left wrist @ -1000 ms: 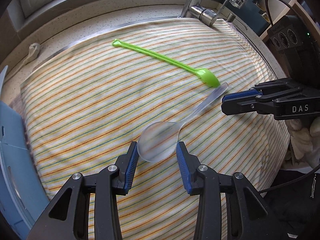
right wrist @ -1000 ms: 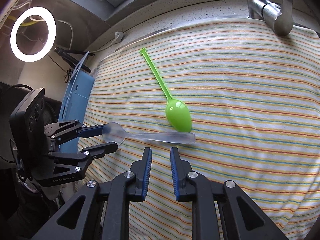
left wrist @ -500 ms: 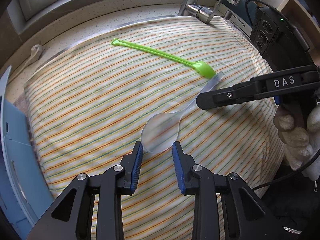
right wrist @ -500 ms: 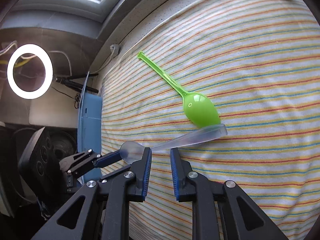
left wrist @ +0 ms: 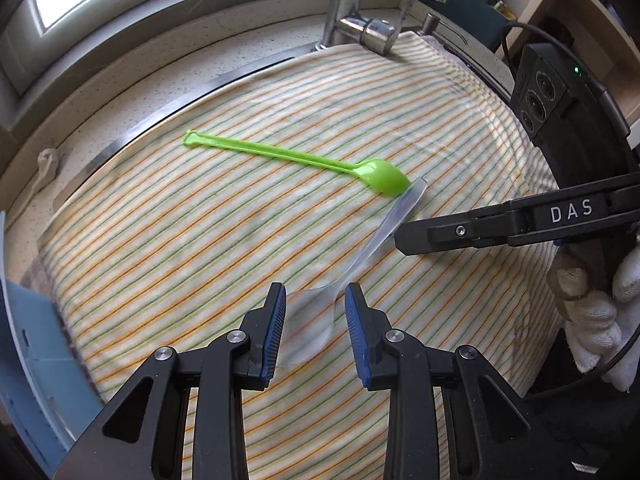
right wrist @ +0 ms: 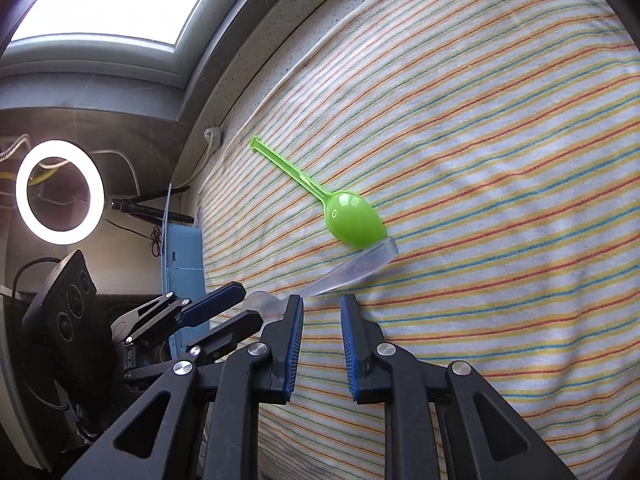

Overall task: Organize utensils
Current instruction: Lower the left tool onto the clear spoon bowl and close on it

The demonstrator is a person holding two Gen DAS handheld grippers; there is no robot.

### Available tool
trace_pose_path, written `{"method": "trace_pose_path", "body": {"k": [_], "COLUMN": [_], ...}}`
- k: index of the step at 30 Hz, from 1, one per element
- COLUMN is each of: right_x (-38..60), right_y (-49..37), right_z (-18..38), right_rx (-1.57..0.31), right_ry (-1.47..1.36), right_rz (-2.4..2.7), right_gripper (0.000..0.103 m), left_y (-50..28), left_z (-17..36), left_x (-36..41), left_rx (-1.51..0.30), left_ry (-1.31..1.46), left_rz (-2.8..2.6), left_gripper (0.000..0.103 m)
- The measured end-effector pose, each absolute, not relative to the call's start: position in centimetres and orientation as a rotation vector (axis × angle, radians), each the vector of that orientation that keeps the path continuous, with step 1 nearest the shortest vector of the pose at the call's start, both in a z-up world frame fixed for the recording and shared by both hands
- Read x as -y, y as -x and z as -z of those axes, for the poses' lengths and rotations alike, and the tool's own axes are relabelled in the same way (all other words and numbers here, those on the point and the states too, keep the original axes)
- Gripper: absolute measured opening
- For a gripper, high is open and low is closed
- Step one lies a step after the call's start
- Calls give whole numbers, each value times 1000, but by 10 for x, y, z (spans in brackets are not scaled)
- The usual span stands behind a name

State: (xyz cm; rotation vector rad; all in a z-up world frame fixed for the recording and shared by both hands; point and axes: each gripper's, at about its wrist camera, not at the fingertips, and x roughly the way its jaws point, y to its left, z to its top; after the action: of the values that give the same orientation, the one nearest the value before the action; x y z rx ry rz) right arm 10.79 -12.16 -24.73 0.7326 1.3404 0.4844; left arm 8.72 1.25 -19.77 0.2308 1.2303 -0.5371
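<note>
A green plastic spoon (left wrist: 304, 160) lies on the striped cloth (left wrist: 200, 240), also in the right wrist view (right wrist: 352, 220). A clear plastic spoon (left wrist: 360, 256) lies beside it, its handle tip next to the green bowl (right wrist: 352, 268). My left gripper (left wrist: 314, 320) straddles the clear spoon's bowl, jaws narrowly open around it. My right gripper (right wrist: 320, 332) is narrowly open and empty, just short of the clear handle; it shows from the side in the left wrist view (left wrist: 404, 236).
A faucet (left wrist: 360, 28) stands at the far edge of the cloth. A blue bin (right wrist: 184, 264) sits off the cloth's left side, also at the left wrist view's edge (left wrist: 24, 352). A ring light (right wrist: 60, 192) stands beyond it.
My left gripper has slid forward so the clear spoon's bowl lies between its jaws, which narrowed. My right gripper moved closer to the clear handle.
</note>
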Motion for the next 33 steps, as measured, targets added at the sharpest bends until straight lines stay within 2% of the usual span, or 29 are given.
{"method": "trace_pose_path", "body": {"k": [4, 11, 17, 33], "right_x": [130, 154, 150, 94], "right_y": [-106, -106, -103, -109], "right_z": [246, 246, 248, 250], "right_rx": [-1320, -1277, -1291, -1352], "right_ry": [-747, -815, -822, -725], "right_rz": [-455, -390, -408, -497], "right_gripper": [18, 18, 20, 20], "left_y": [-87, -84, -72, -45], "left_z": [205, 212, 211, 208], "left_x": [8, 14, 0, -38], "left_rx": [-1240, -1243, -1240, -1251], "left_ry": [-334, -352, -330, -236], "left_rz": [561, 581, 556, 490], "left_gripper": [29, 28, 17, 17]}}
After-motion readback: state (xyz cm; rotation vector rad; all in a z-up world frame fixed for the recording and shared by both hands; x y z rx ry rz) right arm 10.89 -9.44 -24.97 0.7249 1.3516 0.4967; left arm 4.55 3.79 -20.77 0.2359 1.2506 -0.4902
